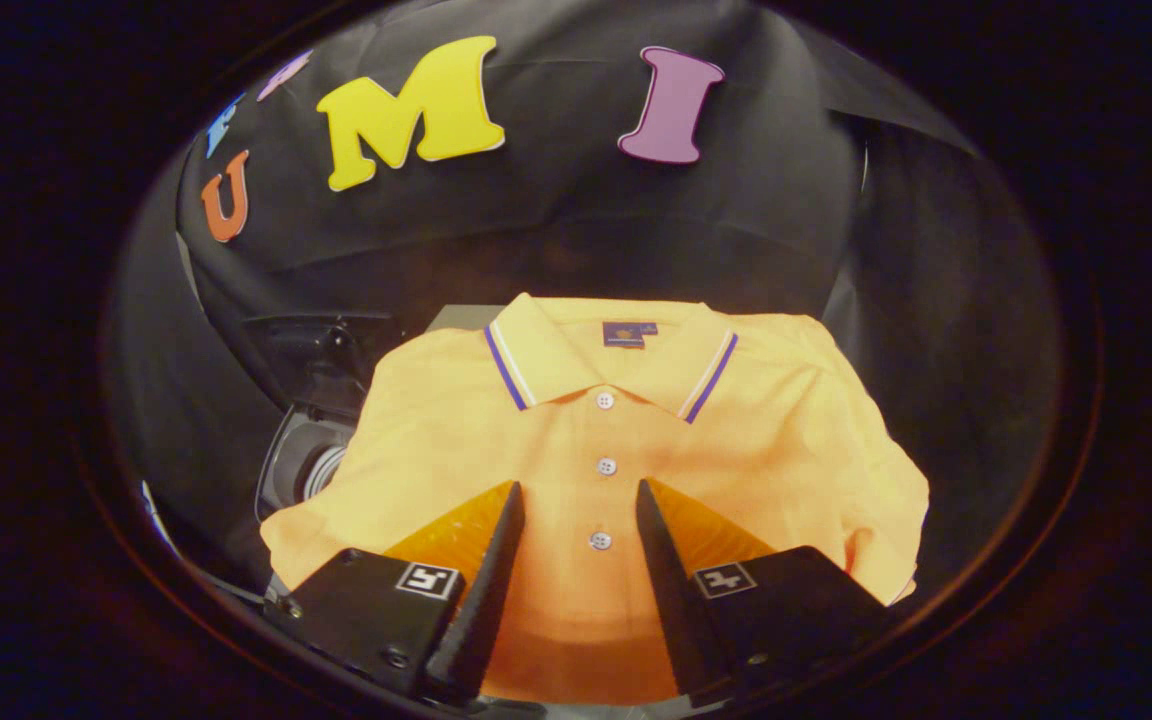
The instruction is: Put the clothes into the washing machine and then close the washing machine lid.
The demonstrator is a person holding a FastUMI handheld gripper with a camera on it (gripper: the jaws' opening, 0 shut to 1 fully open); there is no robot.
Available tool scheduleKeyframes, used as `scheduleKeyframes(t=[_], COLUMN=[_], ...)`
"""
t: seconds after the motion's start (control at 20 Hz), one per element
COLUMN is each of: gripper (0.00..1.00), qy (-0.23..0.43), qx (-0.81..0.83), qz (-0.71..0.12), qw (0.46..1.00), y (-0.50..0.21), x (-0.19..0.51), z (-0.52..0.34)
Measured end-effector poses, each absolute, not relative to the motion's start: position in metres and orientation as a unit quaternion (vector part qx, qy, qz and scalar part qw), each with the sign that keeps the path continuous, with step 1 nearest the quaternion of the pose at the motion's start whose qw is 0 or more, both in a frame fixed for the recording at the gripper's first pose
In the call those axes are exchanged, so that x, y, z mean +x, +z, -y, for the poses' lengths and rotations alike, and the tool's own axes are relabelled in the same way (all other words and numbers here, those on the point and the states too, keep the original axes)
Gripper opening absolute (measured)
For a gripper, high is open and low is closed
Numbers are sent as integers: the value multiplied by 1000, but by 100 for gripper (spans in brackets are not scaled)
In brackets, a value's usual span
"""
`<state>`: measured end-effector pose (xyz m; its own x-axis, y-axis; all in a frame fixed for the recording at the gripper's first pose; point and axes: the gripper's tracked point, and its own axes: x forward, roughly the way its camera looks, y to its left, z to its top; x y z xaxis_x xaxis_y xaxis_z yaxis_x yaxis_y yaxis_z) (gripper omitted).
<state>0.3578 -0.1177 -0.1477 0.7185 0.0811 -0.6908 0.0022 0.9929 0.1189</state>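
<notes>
orange polo shirt (pixel 606 440) lies flat; claw (pixel 576 495) spread above its button placket.

Nothing here is proving readable. A small dark label (pixel 630 334) is sitting inside the collar of the polo shirt (pixel 586 450), but its print is showing too small to make out. Each side of the tongs (pixel 577 500), standing parted over the shirt's button placket, is carrying a square black-and-white coded marker (pixel 427 579), not lettering.
</notes>
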Motion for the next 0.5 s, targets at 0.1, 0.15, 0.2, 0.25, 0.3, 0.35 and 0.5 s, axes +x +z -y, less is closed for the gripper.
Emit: scheduleKeyframes(t=[0.1,0.15,0.2,0.25,0.3,0.35,0.5], gripper=[41,25,10,7,7,7,7], qy=[27,24,20,18,18,18,16], qx=[63,73,77,78,77,78,77], qz=[-364,-357,-353,-353,-353,-354,-353], qw=[929,931,932,932,932,932,932], y=[-149,-145,-146,-147,-146,-145,-145], x=[356,355,356,354,354,354,355], z=[114,112,112,112,112,112,112])
